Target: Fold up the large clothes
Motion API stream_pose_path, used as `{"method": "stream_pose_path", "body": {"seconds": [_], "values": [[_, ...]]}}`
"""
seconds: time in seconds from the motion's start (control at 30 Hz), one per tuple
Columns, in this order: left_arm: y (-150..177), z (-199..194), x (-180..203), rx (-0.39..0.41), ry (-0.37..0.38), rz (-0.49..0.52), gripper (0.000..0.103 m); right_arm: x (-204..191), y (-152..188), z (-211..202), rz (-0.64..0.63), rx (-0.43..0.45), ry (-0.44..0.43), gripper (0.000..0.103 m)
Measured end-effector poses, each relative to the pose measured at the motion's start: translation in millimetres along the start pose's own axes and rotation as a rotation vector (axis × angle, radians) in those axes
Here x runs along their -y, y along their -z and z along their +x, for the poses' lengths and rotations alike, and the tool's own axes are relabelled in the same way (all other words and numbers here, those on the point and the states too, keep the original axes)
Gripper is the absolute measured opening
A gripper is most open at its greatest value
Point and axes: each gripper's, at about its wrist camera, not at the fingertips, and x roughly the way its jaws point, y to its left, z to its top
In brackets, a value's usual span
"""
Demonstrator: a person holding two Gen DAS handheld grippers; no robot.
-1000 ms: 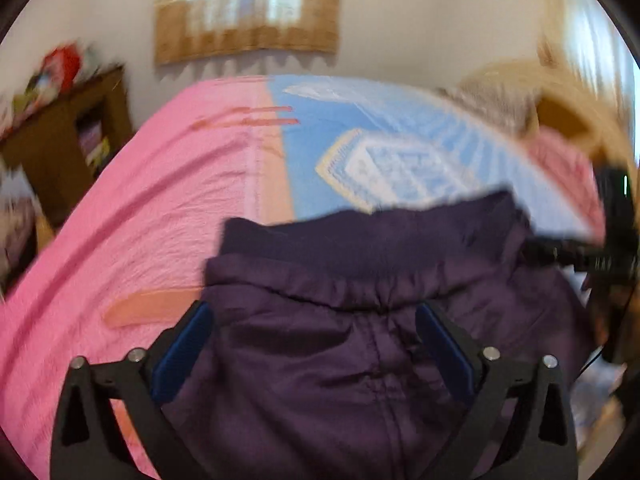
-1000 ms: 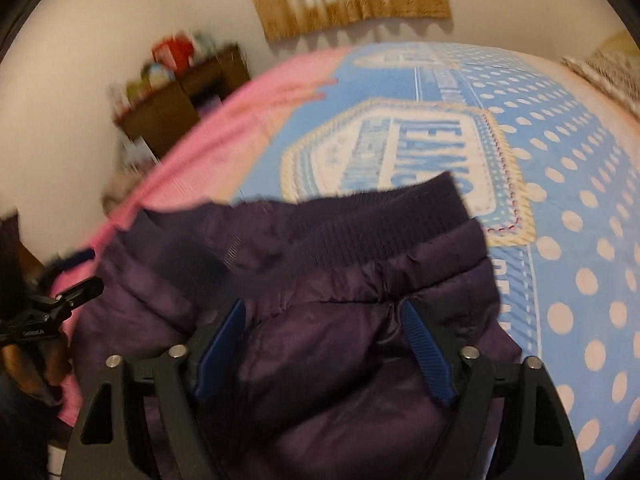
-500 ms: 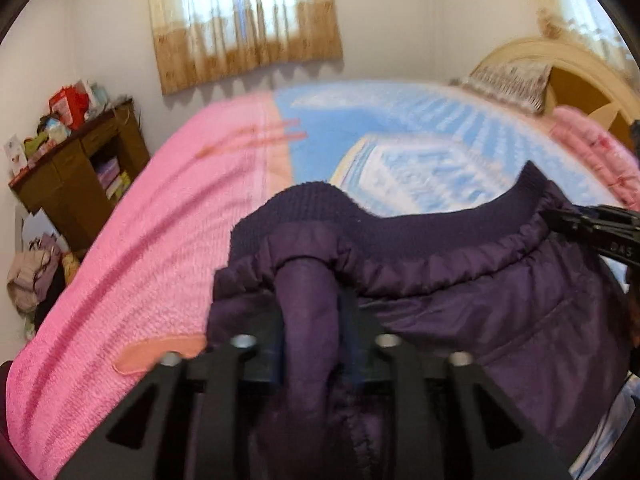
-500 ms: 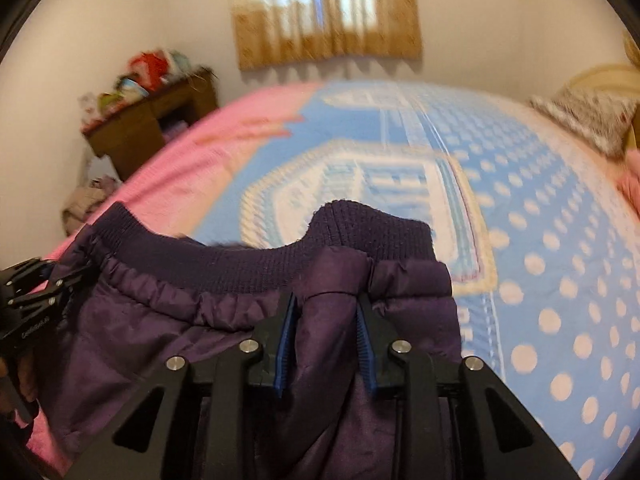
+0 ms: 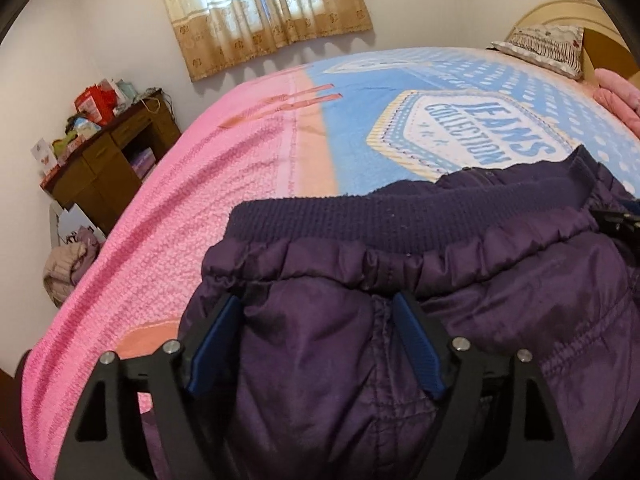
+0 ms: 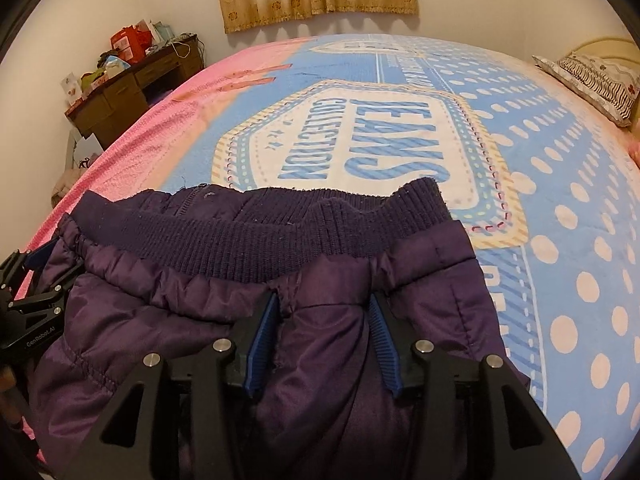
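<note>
The purple padded jacket [image 5: 460, 300] lies on the bed [image 5: 224, 200], its ribbed hem [image 6: 256, 236] just ahead of both sets of fingers. The left gripper [image 5: 316, 312] has its fingers spread wide, with loose fabric bulging between the blue pads. The right gripper [image 6: 324, 316] is partly open, and a fold of fabric sits between its fingers, unclamped.

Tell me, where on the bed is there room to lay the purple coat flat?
The bare patch is the blue dotted blanket beyond the ribbed hem of the purple coat, around the JEANS badge. The pink blanket is bare too. The pillow crowds the far corner, and the desk is cluttered.
</note>
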Motion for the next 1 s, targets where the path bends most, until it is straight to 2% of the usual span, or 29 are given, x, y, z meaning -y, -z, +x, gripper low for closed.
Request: {"method": "stream_pose_path", "body": {"seconds": [1.0], "values": [[3.3,0.8,3.6,-0.008,-0.033,-0.009,0.088,-4.2,-0.6,3.2,-0.018,0.0,0.02,0.048]]}}
